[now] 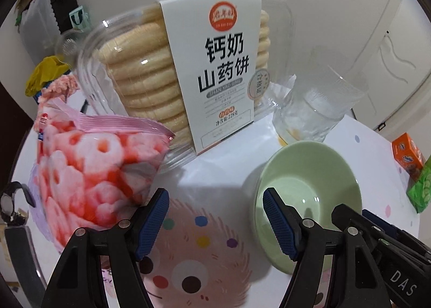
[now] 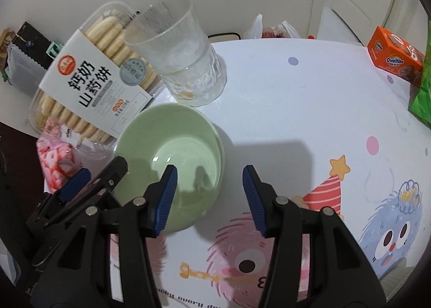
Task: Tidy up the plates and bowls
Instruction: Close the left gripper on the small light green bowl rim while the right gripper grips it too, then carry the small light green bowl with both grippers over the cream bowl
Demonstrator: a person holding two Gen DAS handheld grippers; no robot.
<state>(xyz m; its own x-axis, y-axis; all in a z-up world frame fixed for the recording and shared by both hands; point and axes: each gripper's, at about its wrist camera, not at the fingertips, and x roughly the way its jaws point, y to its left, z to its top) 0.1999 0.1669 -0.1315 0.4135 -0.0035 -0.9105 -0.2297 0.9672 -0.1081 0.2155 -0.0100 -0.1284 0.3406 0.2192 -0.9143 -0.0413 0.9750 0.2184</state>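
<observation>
Table: white cloth [image 2: 282, 98] with party monsters drawn on it covered the top, and a pale wall stood behind.
Bowl: one green bowl [image 2: 172, 162] sat upright and empty near the middle of the table. No plates showed in either view.
Neighbours: a clear glass [image 2: 177, 60] with a little water stood just behind the bowl. A big biscuit box [image 1: 188, 71] stood close by, and a pink snack bag [image 1: 91, 173] lay beside that. An orange Ovaltine box [image 2: 396, 55] sat well apart at the far edge.
Left gripper: the left gripper [image 1: 215, 224] was open wide and held nothing. One blue pad sat over the bowl's near rim, the other over bare cloth.
Right gripper: the right gripper [image 2: 210, 197] was open partway and held nothing. One pad hung over the inside of the bowl and the other outside, so the rim was between them.
Step, my guess: grabbing the bowl by its rim.
How to do it well: lower slowly until the rim is deep between the pads, then squeeze gently.
Watch out: the glass was very close. Lift the bowl straight up so it would not bump the glass and spill.
</observation>
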